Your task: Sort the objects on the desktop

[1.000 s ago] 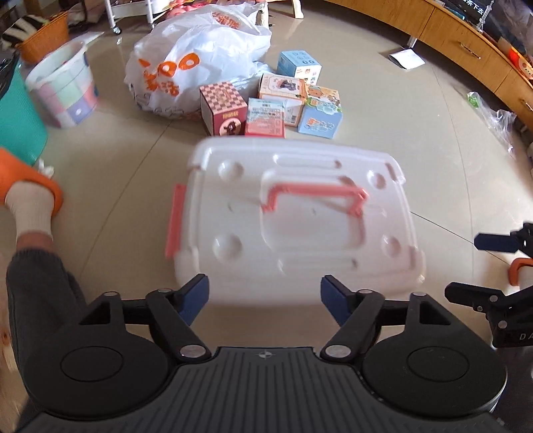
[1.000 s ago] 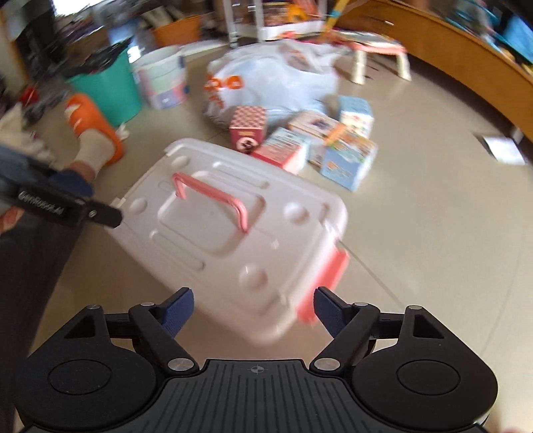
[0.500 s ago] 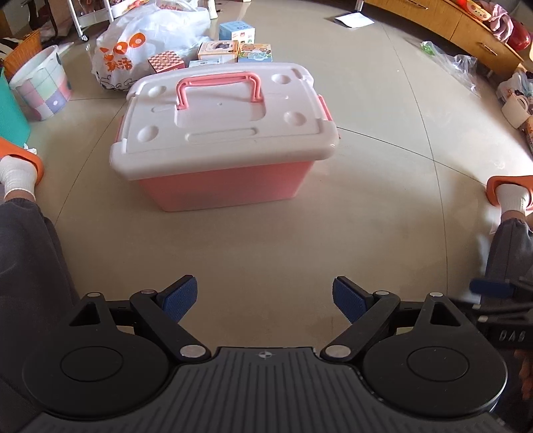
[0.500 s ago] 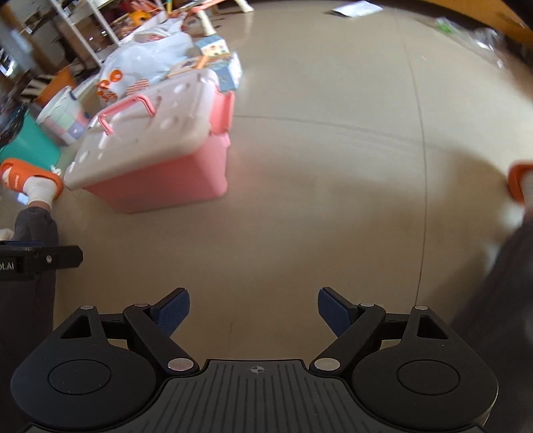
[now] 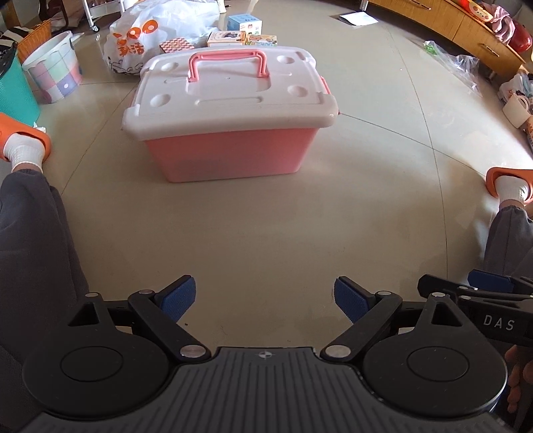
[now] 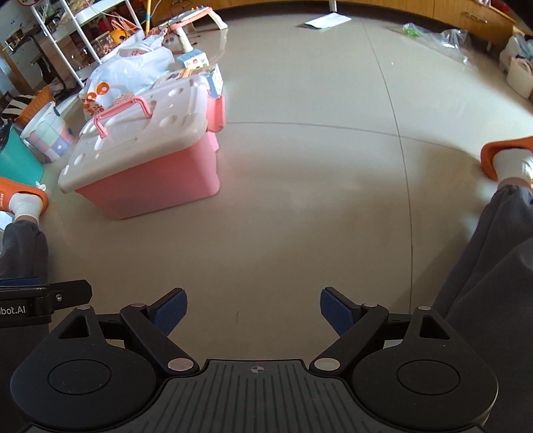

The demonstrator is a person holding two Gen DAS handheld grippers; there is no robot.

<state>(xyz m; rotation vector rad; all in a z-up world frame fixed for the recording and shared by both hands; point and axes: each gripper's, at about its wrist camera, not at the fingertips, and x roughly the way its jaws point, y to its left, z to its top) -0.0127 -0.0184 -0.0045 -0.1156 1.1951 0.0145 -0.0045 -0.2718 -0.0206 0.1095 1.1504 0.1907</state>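
A pink storage box (image 5: pixel 233 156) with a white lid (image 5: pixel 230 96) and pink handle stands shut on the tiled floor. Behind it lie several small printed cartons (image 5: pixel 226 38). My left gripper (image 5: pixel 265 296) hangs open over bare floor, well short of the box, with nothing between its blue pads. In the right wrist view the same box (image 6: pixel 150 180) sits up and to the left, the cartons (image 6: pixel 200 66) behind it. My right gripper (image 6: pixel 253 306) is over bare floor too; its jaws are opening and hold nothing.
A white shopping bag (image 5: pixel 150 36), a pastel bucket (image 5: pixel 53 80) and a teal bin (image 5: pixel 13 90) stand at the back left. The person's feet in orange slippers (image 5: pixel 23 140) (image 5: pixel 506 181) flank the floor. A wooden cabinet (image 5: pixel 466 20) and a clear plastic bag (image 5: pixel 459 66) are at the right.
Both grippers have pulled back from the box, which was right at their fingertips and now sits farther off. Their jaws stand a little wider. The right wrist view has rolled.
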